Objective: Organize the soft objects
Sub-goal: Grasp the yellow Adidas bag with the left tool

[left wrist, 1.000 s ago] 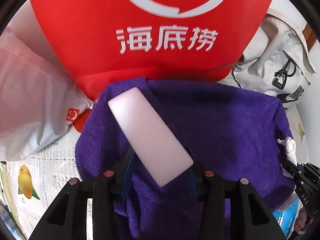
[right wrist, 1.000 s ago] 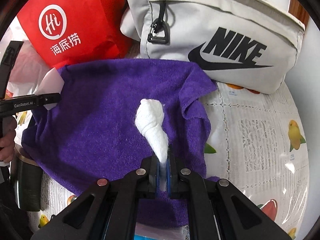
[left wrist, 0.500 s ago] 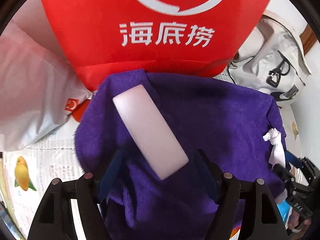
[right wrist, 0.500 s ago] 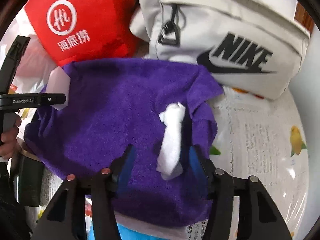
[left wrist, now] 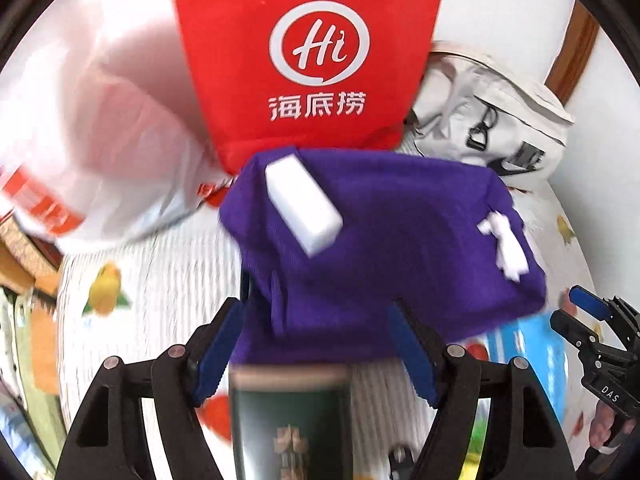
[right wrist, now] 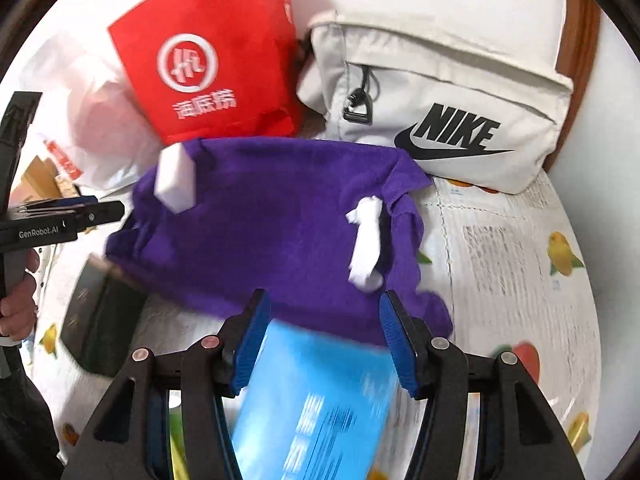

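A purple towel lies spread on the fruit-print tablecloth. A white sponge block rests on its left end. A crumpled white wad lies on its right end. My left gripper hovers open above the towel's near edge, well short of the sponge, with nothing between its fingers. My right gripper is open too, and the wad lies free just beyond its right finger. The right wrist view catches the left gripper at the far left, held by a hand.
Behind the towel stand a red paper bag, a white plastic bag and a grey Nike bag. A dark green box and a blue box poke out from under the towel's near edge.
Both grippers opened, letting go of the sponge and the wad, which now lie on the towel. Both then pulled back and up, so the boxes in front have come into view.
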Demonstrator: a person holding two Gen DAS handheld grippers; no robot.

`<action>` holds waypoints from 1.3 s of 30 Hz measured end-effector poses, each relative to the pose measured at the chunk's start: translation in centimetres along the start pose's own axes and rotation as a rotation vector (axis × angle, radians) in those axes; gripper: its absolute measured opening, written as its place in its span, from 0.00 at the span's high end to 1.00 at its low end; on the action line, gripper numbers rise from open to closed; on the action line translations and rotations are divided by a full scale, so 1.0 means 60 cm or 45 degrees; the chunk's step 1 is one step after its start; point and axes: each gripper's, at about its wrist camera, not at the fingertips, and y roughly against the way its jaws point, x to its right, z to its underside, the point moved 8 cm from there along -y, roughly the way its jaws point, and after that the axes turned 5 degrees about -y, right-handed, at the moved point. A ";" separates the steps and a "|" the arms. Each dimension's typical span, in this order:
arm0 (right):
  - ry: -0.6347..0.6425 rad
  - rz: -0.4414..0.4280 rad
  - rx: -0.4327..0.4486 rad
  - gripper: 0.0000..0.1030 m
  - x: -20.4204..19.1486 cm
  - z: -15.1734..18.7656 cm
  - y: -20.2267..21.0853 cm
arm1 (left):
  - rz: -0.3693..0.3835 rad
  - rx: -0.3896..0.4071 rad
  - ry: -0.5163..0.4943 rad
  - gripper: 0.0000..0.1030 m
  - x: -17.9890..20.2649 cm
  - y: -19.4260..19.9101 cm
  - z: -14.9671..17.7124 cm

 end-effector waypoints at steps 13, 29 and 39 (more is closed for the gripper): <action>-0.007 -0.074 0.032 0.34 -0.020 0.164 0.148 | 0.181 -0.014 -0.023 0.29 0.101 0.082 0.195; -0.102 -0.046 -0.035 0.34 0.037 0.332 0.170 | 0.314 0.016 0.026 0.31 0.150 0.003 0.265; -0.113 -0.052 -0.095 0.34 0.033 0.357 0.146 | 0.478 0.059 0.085 0.76 0.155 0.003 0.260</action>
